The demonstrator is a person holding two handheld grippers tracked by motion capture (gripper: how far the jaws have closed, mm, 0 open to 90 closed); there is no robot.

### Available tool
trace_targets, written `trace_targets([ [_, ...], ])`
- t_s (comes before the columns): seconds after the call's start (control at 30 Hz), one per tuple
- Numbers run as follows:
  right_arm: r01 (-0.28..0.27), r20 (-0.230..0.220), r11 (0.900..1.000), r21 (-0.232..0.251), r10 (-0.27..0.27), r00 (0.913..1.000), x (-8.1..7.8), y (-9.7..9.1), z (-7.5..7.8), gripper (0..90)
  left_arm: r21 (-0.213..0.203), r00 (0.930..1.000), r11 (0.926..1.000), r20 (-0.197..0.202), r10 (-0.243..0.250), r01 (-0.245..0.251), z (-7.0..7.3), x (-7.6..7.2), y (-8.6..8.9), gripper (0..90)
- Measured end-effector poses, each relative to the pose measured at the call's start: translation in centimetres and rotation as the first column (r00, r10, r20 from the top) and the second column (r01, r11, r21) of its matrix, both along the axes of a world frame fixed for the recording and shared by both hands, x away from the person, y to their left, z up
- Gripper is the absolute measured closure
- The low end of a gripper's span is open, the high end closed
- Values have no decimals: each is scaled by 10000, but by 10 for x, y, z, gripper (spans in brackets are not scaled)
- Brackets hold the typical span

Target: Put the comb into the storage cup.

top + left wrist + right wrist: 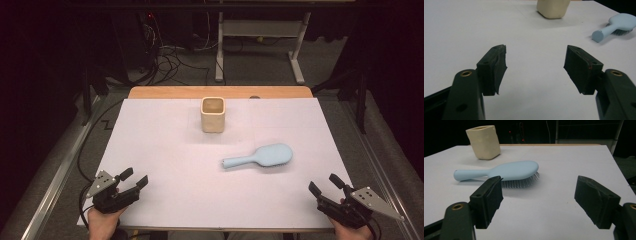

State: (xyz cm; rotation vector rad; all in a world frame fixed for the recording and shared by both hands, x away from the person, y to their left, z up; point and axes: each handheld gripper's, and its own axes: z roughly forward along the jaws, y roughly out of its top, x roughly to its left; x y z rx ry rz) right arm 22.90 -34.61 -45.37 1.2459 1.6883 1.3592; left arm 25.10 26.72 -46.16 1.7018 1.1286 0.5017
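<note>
Because the brush (260,156) lies bristles-down on the table (160,150), handle toward your left and just in front of the cup (213,114), its back is free to grab. Your right gripper (326,185) is nearer it, fingers apart and empty; the left gripper (134,178), also apart, waits at the near corner.

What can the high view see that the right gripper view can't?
High view alone: both grippers, the left gripper and right gripper, each open with nothing between the jaws, the person's hands, and the floor with cables.

Right gripper view alone: the bristles under the hairbrush, pointing down at the table.

Both: the blue hairbrush lying flat, the cream cup standing upright behind it, and the white table.
</note>
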Motion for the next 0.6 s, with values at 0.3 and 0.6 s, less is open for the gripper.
trace_targets([
  [0.3,-96,212,9999,140,93,9997,0,0,-1,241,-30,10000,10000,15,10,-10,0,0,1,346],
  [0.6,-304,314,9994,185,298,9991,-2,1,0,245,85,10000,10000,17,-12,12,0,-1,-1,346],
])
